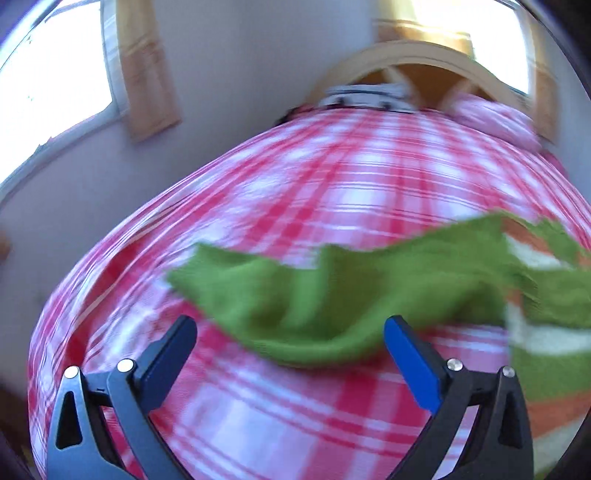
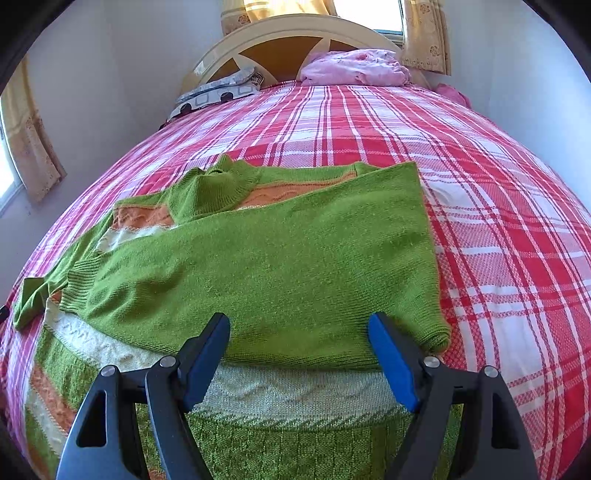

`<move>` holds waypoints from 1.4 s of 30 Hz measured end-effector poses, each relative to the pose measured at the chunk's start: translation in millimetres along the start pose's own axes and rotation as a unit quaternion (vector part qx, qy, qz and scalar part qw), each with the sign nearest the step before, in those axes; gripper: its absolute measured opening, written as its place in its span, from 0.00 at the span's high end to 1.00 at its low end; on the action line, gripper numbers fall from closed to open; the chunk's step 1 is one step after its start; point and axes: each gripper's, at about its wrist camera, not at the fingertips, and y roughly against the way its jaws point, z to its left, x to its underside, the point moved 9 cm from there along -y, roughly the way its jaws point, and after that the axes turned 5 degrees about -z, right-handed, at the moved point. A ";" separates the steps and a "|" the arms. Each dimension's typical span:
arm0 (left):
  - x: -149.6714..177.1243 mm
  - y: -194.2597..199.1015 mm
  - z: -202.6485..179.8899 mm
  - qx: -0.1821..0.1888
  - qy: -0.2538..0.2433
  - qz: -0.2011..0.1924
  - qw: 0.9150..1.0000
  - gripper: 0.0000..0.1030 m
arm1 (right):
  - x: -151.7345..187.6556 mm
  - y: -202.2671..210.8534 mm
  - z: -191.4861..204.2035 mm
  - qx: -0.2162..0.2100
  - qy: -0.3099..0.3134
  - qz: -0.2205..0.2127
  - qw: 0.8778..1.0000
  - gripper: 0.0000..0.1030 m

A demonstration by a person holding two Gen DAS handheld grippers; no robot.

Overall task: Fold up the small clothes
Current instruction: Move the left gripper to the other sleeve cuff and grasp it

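A green knitted sweater with orange and white stripes point(image 2: 280, 266) lies on the red-and-white plaid bed point(image 2: 498, 206); a pink pillow point(image 2: 354, 68) sits behind it, before the wooden headboard point(image 2: 280, 37).

Black claw point(image 2: 299, 325), blue pads, silver screws

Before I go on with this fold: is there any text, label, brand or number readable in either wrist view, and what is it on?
None readable in either view.
Green sweater: no tag or label showing.
Patterned pillow at the headboard: dark shapes only, no letters I can make out.
Plaid bedspread: pattern only.
The left wrist view is motion-blurred; nothing legible there.
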 end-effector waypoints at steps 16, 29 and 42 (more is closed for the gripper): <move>8.6 -81.6 96.4 0.072 0.258 0.080 0.960 0.39 | -0.4 1.2 1.6 -0.003 -0.001 -0.002 1.000 0.23; 0.1 -104.7 103.5 0.045 0.249 0.067 0.965 0.75 | -1.4 0.9 4.3 -0.003 -0.001 -0.004 1.000 0.23; -26.2 -66.3 104.5 0.065 0.215 0.007 0.974 0.94 | -0.9 0.5 5.0 0.000 0.001 -0.003 1.000 0.23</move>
